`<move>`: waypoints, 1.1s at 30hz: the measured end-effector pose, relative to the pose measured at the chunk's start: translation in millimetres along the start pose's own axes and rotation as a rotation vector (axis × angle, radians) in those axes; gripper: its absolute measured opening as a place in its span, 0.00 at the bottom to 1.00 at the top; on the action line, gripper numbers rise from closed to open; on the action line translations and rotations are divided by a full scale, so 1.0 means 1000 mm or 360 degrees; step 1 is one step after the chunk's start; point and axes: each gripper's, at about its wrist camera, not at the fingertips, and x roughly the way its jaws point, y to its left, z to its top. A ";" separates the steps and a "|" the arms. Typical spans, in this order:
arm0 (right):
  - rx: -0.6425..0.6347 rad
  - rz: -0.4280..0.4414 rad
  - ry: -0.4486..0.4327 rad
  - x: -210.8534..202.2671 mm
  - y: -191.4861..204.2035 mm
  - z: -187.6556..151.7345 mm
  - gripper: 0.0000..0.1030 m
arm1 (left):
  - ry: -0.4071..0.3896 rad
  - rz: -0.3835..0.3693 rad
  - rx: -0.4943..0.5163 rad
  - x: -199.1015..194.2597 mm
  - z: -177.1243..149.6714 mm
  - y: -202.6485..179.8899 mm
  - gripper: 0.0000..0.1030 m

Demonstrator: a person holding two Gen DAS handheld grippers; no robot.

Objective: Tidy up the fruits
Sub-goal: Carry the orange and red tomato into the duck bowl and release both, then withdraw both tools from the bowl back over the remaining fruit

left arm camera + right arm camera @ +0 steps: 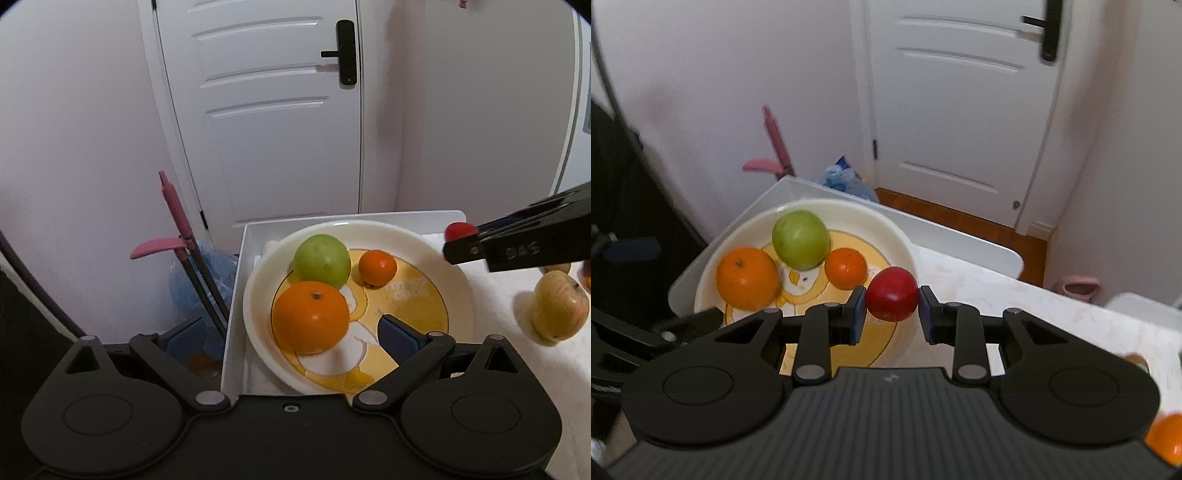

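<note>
A cream plate [458, 295] with a yellow cartoon print holds a green apple [322, 261], a small orange [377, 267] and a large orange [311, 316]. My left gripper [288, 330] is open over the plate's near side. Its blue pads stand well clear of the large orange, which rests on the plate between them. My right gripper [892, 308] is shut on a red fruit [892, 293] and holds it above the plate's right rim [897, 236]. In the left wrist view the red fruit [460, 230] shows at the tip of one of that gripper's fingers [480, 249].
The plate sits in a white tray [236, 295] at the table's left end. A yellowish apple [559, 308] stands on the white tablecloth to the right, and another orange [1167, 439] lies nearer. Beyond the table stand a pink-handled tool [173, 206], a blue bag [184, 288] and a door [277, 110].
</note>
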 end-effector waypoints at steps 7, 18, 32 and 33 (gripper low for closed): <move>-0.0166 0.0074 0.0025 0.024 0.007 -0.004 0.43 | -0.0008 0.0027 -0.0016 -0.006 -0.002 0.004 0.98; -0.0251 0.0093 -0.0139 0.009 0.017 -0.009 1.00 | 0.0012 -0.0013 0.0054 -0.002 -0.003 0.001 0.98; -0.0062 0.0060 -0.0165 -0.029 0.003 -0.011 1.00 | -0.0055 -0.0022 0.0003 -0.024 0.003 -0.001 0.98; -0.0038 0.0057 -0.0165 -0.033 0.002 -0.012 1.00 | -0.0060 -0.0019 -0.0006 -0.027 0.004 -0.001 0.98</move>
